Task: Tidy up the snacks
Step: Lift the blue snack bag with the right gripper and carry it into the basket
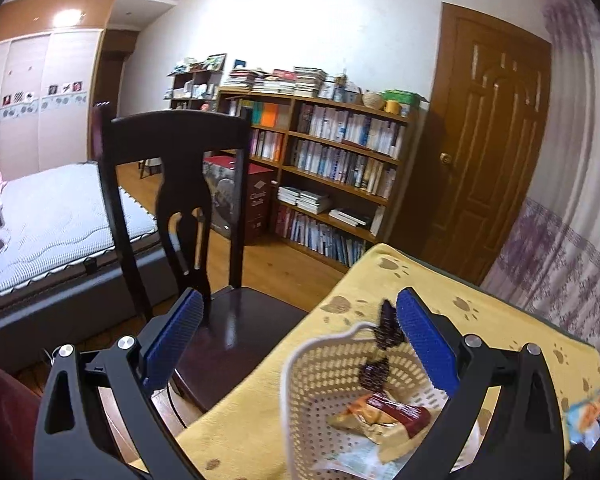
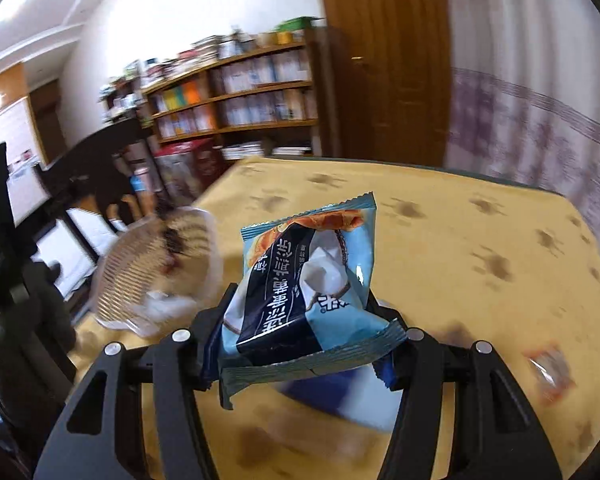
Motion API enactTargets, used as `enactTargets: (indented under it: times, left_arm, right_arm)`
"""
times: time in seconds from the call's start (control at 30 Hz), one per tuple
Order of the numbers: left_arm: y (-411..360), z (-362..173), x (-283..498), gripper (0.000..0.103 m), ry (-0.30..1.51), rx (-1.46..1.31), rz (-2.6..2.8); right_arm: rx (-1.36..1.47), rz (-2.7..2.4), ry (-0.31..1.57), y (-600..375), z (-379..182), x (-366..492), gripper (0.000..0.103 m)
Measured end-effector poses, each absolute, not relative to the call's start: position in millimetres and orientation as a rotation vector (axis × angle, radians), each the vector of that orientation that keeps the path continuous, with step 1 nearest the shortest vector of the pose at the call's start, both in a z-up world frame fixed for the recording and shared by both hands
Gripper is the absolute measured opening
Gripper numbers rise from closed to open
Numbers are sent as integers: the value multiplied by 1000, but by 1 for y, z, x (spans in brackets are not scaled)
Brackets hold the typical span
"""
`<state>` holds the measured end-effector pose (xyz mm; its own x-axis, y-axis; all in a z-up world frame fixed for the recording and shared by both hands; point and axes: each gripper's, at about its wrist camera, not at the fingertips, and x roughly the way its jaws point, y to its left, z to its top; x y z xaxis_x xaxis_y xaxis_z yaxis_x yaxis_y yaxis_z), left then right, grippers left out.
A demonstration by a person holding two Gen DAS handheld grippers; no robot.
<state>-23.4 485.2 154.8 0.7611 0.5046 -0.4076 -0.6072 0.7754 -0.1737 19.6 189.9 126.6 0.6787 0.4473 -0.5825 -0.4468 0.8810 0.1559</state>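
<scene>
A white perforated basket (image 1: pixel 324 396) sits near the left edge of the yellow paw-print tablecloth (image 1: pixel 500 320). Inside lie an orange-and-red snack pack (image 1: pixel 384 414) and a dark wrapped sweet (image 1: pixel 374 372). My left gripper (image 1: pixel 300 340) hangs open above the basket's left rim, its blue pads (image 1: pixel 428 344) wide apart and holding nothing. In the right wrist view my right gripper (image 2: pixel 300 320) is shut on a light blue snack packet (image 2: pixel 304 288), lifted above the table. The basket (image 2: pixel 156 268) shows blurred to its left.
A dark wooden chair (image 1: pixel 172 216) stands against the table's left side. A small orange-edged wrapper (image 2: pixel 550 372) lies on the cloth (image 2: pixel 460 240) at the right. A bed (image 1: pixel 48 224), a bookshelf (image 1: pixel 332 168) and a brown door (image 1: pixel 492 152) stand beyond.
</scene>
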Motion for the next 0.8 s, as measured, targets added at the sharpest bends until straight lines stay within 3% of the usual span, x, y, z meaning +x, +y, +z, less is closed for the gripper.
enactTargets:
  times: [0.4, 0.5, 0.8]
  left_arm:
    - [521, 153, -39, 99, 333, -408, 676]
    - [523, 152, -42, 99, 326, -421, 677]
    - [518, 152, -39, 99, 329, -410, 672]
  right_arm:
    - [-70, 717, 756, 350, 118, 52, 59]
    - [-60, 746, 776, 365, 114, 57, 64]
    - [-27, 756, 763, 345, 115, 47, 64]
